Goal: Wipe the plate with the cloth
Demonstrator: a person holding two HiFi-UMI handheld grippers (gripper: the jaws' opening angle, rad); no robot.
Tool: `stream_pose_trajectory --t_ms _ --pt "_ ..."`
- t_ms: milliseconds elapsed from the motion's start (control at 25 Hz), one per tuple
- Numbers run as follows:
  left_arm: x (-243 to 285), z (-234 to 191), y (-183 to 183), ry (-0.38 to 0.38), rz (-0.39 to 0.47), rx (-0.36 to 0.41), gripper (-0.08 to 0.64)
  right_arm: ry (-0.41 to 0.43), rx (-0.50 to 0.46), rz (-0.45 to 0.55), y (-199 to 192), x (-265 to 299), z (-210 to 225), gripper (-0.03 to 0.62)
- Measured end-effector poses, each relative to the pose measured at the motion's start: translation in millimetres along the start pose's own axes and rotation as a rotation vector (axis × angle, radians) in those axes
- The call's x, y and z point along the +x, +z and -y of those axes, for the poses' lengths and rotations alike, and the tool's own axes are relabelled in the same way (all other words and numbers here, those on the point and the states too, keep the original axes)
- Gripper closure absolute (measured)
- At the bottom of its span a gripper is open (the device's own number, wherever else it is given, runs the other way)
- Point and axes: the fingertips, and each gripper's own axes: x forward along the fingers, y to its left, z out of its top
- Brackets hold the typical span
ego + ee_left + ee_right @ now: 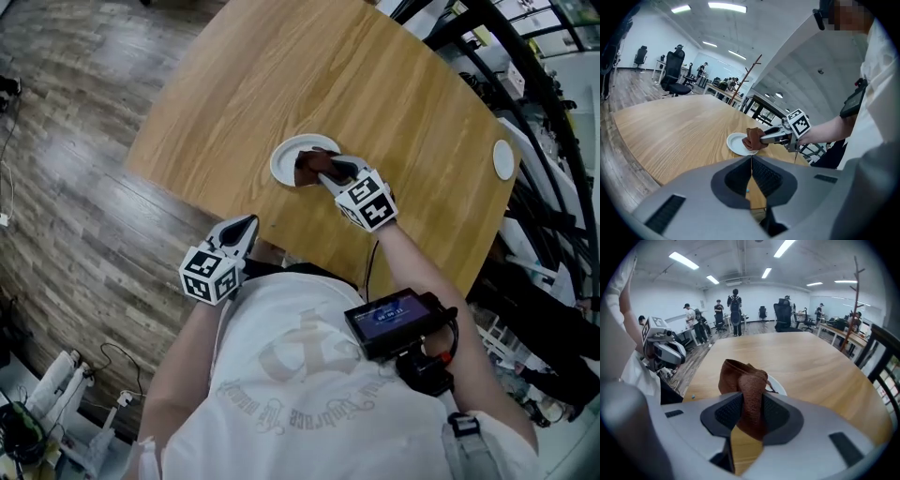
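The right tongs point(325, 170) are clenched on a brown cloth point(307, 168), which bunches up between the two jaws and spills out past their tips. In the right gripper view the cloth point(742, 383) fills the gap between the jaws, and a sliver of white rim shows just behind it. The cloth rests on the near-right part of a small white plate point(284, 156), covering that side and leaving the far-left part bare. The plate sits on a light wooden table point(394, 84), near the edge closest to the person.

The left tongs point(247, 228) are held off the table, just beside its near edge and close to the person's body, well apart from the plate. Their jaws are pressed together with nothing between them, as the left gripper view shows, and they point towards the plate point(734, 142) and the right tongs across the table.

A second small white plate point(503, 159) lies at the table's right edge, well apart from the first. A black device with a blue screen point(395, 320) is on the person's right forearm. Wooden floor point(66, 150) surrounds the table. A black office chair point(675, 70) and a coat stand point(751, 75) stand beyond it.
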Motion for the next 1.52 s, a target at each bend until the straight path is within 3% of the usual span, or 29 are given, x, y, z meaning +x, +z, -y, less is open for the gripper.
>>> stream_pose_trajectory --t_ms 280,480,680,1080,1520 --pt "-5 26 22 -0.018 0.008 0.089 0.547 -0.066 0.211 0.196 -8 -54 6 0.463" --pt "0 44 39 -0.025 0.034 0.136 0.546 -0.05 0.232 0.386 6 -103 -4 0.463" --pt "-1 72 53 -0.026 0.061 0.179 0.546 -0.026 0.21 0.494 4 -148 -25 0.465" --pt "2 104 45 -0.027 0.067 0.213 0.546 -0.02 0.221 0.534 -32 -180 -46 0.465" --pt "4 105 43 -0.008 0.073 0.214 0.546 -0.024 0.229 0.561 -28 -177 -36 0.465"
